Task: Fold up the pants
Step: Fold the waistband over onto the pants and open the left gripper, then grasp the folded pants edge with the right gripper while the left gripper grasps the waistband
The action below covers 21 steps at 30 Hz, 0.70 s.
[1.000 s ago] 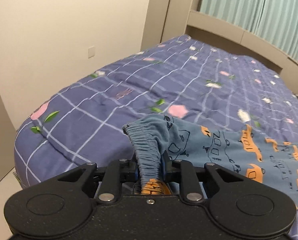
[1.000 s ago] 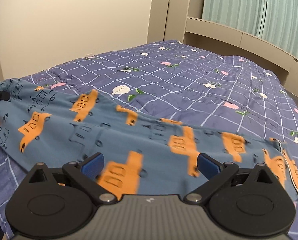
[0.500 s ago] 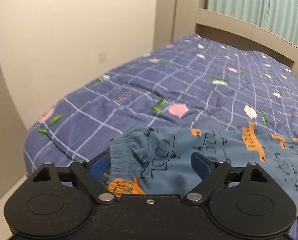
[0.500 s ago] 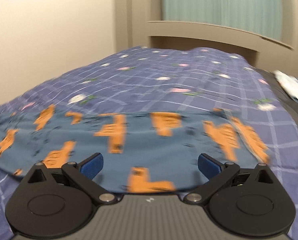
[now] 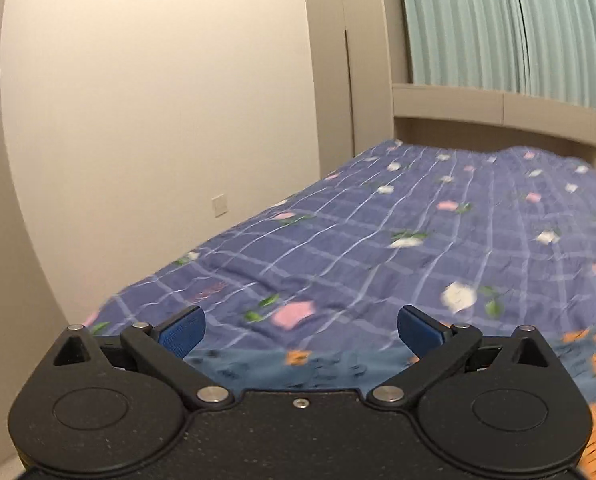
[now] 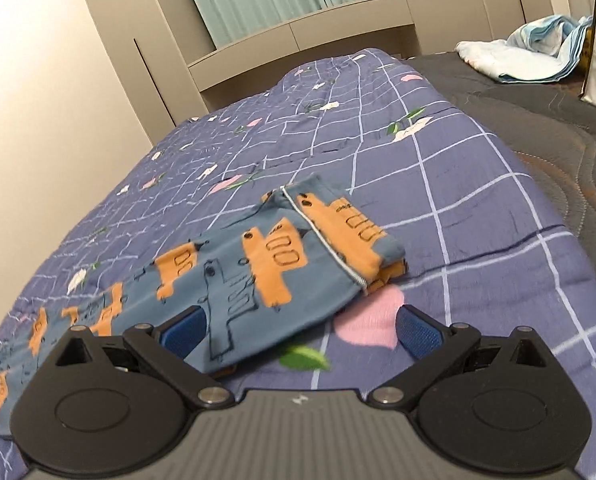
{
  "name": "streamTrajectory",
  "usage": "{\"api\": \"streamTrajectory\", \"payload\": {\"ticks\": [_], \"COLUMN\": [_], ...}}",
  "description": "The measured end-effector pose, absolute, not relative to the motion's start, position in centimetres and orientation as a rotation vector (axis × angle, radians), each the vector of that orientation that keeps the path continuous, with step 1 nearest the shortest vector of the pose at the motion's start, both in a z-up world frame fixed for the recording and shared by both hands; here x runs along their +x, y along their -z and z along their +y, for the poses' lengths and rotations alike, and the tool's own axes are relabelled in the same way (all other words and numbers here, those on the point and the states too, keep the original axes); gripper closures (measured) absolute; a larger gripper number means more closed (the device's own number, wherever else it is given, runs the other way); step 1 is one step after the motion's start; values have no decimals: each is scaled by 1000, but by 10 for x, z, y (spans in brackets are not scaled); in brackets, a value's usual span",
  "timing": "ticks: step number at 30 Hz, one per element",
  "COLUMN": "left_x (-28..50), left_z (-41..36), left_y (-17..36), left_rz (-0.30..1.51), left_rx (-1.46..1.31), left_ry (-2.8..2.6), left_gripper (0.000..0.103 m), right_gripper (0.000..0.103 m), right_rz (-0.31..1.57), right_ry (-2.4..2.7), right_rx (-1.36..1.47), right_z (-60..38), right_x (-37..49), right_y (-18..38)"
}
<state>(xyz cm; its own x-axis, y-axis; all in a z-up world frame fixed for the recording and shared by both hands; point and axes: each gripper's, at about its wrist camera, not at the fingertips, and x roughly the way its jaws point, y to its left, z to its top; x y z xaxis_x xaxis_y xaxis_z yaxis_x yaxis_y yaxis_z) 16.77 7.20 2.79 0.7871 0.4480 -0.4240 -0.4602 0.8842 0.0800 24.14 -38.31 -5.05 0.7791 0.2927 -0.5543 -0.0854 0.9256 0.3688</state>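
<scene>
The blue pants [image 6: 257, 264] with orange car prints lie flat on the purple checked bedspread [image 6: 478, 208], legs stacked, the cuff end at the far right. My right gripper [image 6: 300, 328] is open and empty, just above the near edge of the pant legs. In the left wrist view a strip of the pants [image 5: 298, 368] shows below my left gripper [image 5: 300, 330], which is open and empty above them.
The bedspread [image 5: 378, 248] covers the bed up to a beige headboard shelf [image 5: 498, 108]. A wall [image 5: 157, 120] runs along the left side. A light blue bundle of cloth [image 6: 526, 56] lies on dark bedding [image 6: 558, 128] at the far right.
My left gripper let go of the waistband, opened and lifted. My right gripper stayed open and swung right toward the cuff end of the pants.
</scene>
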Motion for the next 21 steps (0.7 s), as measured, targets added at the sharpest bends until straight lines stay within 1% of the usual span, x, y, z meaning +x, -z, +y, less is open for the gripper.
{"api": "streamTrajectory", "payload": {"ticks": [4, 10, 16, 18, 20, 21], "left_x": [181, 211, 242, 251, 258, 260], "left_z": [48, -9, -66, -80, -90, -93], "left_y": [-28, -9, 16, 24, 35, 40], "left_rz": [450, 525, 631, 665, 693, 707], "left_rx": [-62, -113, -169, -188, -190, -182], "left_ry": [-363, -70, 107, 146, 161, 158], "left_gripper": [1, 1, 1, 1, 1, 1], "right_gripper": [0, 2, 11, 17, 20, 24], "right_rz": [636, 588, 553, 551, 550, 548], "right_ry": [-211, -177, -119, -100, -87, -76], "right_rx": [435, 585, 669, 675, 688, 697], "right_z": [-395, -406, -413, -414, -415, -416], "right_x": [250, 251, 247, 247, 248, 248], "right_y": [54, 61, 65, 66, 67, 68]}}
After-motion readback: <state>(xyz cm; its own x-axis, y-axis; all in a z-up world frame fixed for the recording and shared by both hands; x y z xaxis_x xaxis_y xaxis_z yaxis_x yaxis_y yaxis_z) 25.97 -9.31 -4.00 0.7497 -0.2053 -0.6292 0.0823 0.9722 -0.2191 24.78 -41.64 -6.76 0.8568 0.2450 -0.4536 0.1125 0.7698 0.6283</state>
